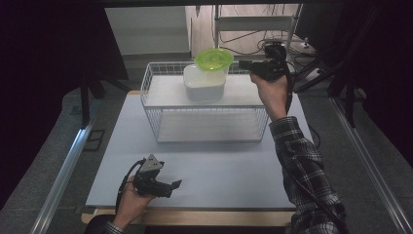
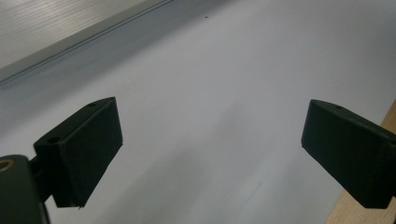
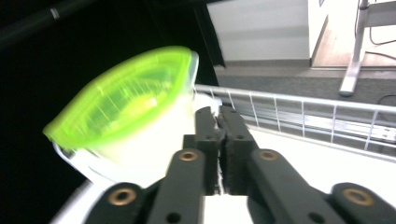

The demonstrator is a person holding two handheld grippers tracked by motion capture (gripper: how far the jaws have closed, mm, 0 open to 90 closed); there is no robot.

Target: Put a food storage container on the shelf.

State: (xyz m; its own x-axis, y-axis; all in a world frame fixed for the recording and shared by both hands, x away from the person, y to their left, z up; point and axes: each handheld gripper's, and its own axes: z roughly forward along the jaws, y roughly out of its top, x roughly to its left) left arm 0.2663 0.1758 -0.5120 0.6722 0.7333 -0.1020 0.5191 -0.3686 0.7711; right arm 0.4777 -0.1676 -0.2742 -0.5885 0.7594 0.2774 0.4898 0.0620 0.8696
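Green-lidded tub (image 1: 213,66): stands in a clear tub (image 1: 203,83) on the top shelf of the wire rack (image 1: 151,105) at the desk's (image 1: 219,170) far edge, lid tilted. Right gripper (image 1: 242,63): jaws pressed together beside it (a pinch cannot be told). Left gripper (image 1: 176,184): jaws spread, pointing right, near edge.

Glossy translucent plastic lid (image 1: 214,59), white wire rack (image 1: 204,118)
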